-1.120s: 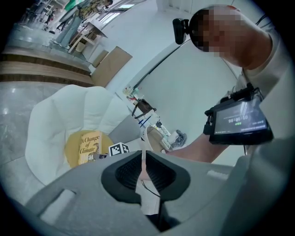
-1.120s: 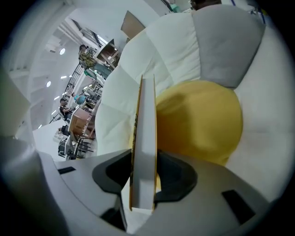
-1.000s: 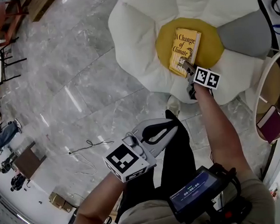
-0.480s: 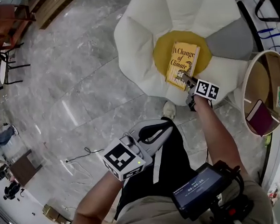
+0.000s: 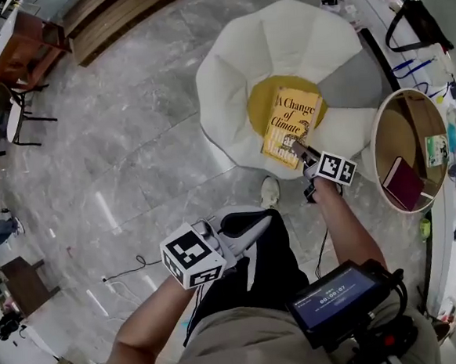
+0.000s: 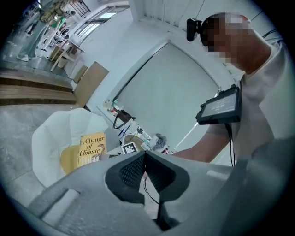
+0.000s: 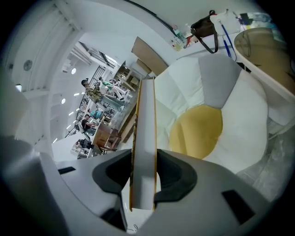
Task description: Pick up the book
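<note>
A yellow book (image 5: 289, 126) titled "A Change of Climate" hangs above the white flower-shaped cushion (image 5: 235, 74) with its yellow centre (image 5: 262, 98). My right gripper (image 5: 298, 148) is shut on the book's near edge. In the right gripper view the book (image 7: 144, 138) stands edge-on between the jaws, pressed from both sides. My left gripper (image 5: 261, 218) hovers nearer my body over the dark trousers, shut with nothing in it. The left gripper view shows the book (image 6: 91, 148) and the cushion (image 6: 50, 138) at the lower left.
A round wooden side table (image 5: 408, 149) with a maroon book (image 5: 403, 183) stands right of the cushion. A black bag (image 5: 413, 21) lies at the far right. Chairs (image 5: 14, 115) stand at the far left on the grey marble floor. A white shoe (image 5: 269, 191) touches the cushion's near edge.
The right gripper has risen with the book, which has lifted off the yellow centre. The left gripper has risen too. The cushion looks smaller and farther below.
</note>
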A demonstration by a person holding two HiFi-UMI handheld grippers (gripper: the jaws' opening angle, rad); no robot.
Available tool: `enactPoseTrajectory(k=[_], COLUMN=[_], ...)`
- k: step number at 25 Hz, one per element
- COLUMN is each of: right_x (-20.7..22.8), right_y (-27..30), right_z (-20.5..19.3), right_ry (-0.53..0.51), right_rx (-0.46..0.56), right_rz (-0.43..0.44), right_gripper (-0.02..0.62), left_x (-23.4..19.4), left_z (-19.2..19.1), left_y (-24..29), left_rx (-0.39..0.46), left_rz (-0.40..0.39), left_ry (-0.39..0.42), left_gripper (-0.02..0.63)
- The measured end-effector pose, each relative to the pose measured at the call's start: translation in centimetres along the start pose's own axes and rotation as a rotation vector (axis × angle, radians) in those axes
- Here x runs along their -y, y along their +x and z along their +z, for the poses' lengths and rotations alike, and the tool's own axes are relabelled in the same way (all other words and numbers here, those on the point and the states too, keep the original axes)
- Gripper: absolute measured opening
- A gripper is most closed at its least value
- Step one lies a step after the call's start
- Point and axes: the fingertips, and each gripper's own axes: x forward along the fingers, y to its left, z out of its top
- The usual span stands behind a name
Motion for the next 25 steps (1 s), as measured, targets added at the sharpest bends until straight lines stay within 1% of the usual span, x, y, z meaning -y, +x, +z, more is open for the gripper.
enactPoseTrajectory(k=[2, 6, 9, 12, 14, 20, 25], right_x=[-2.2, -6.6, -9.9, -13.2, -15.3, -21.5, -25.3], right_y=[-2.0, -5.9, -8.7, -11.6, -13.6, -19.2, -23.2], right_z=[-0.4, -2.0, -3.1, -4.6, -5.4, -7.2, -9.8], right_ry=[0.004, 0.006, 0.012, 0.011, 0.010, 0.009, 0.016], right_rx=[0.017, 0.039, 0.059, 0.066, 0.074, 0.107, 0.120], right_rz=[0.015, 0.047, 0.068, 0.091, 0.112, 0.198, 0.247], right_gripper=[0.150, 0.152, 0.152, 0.152, 0.152, 0.152, 0.152], left_x=[1.6, 4.3, 6.1, 7.9, 9.1, 12.5, 14.3], left_z=[0.0, -0.1, 0.2, 0.3, 0.5, 0.4, -0.6], left_y=[-1.5, -5.1, -7.7, -10.2, -11.6, -14.9, -16.9], left_rx=[-0.006, -0.020, -0.023, -0.020, 0.000, 0.033, 0.040], left_rz=[-0.012, -0.008, -0.017, -0.022, -0.030, -0.038, -0.048], left_ry=[0.026, 0.091, 0.122, 0.143, 0.152, 0.206, 0.207], left_gripper=[0.008, 0.008, 0.008, 0.008, 0.008, 0.008, 0.008])
